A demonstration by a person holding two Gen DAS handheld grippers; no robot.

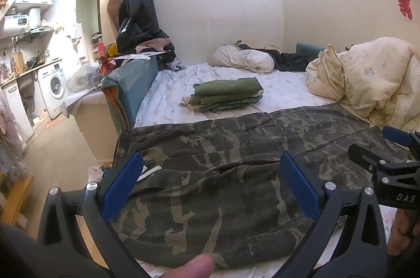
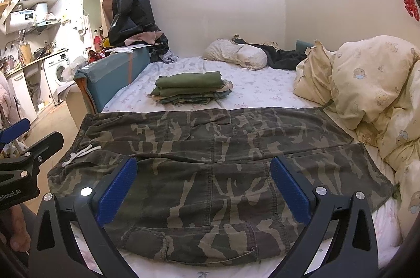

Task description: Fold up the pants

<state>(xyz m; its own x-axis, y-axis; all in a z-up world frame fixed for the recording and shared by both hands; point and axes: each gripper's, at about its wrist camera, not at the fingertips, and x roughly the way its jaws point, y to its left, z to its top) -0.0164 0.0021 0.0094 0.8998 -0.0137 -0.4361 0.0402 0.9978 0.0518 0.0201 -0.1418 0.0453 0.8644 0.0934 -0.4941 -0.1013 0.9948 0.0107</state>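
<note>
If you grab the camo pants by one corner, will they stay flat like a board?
Probably not. The camo pants lie limp on the bed with soft creases, so they would likely droop. The cloth looks thick, with pockets, so maybe heavyish. It doesn't look slippery.

Camo pants (image 2: 210, 173): heavy woven cotton-type cloth, matt, washed-out, visible seam stitching; white cord drawstring (image 2: 78, 154) at ribbed waistband, fwd-left of right gripper (image 2: 203, 188). Gripper frames: black matt plastic w/ shiny metal screw heads; pads (image 2: 116, 192) blue, finely textured, rubbery-looking. Same build on left gripper (image 1: 211, 187). Bedsheet (image 2: 262, 86) beyond pants: thin cloth, pale floral print, creased, matt. Folded stack (image 2: 191, 90) straight ahead: olive cloth, smooth, matt. Duvet (image 2: 372, 83) to right: puffy soft cloth, cream, cartoon print. Bed rail (image 2: 110, 73) fwd-left: teal padded covering, slight sheen. Black sheet (image 2: 131, 2) hanging far left: glossy plastic. Washer (image 2: 59, 70): white, smooth, glossy.
</note>
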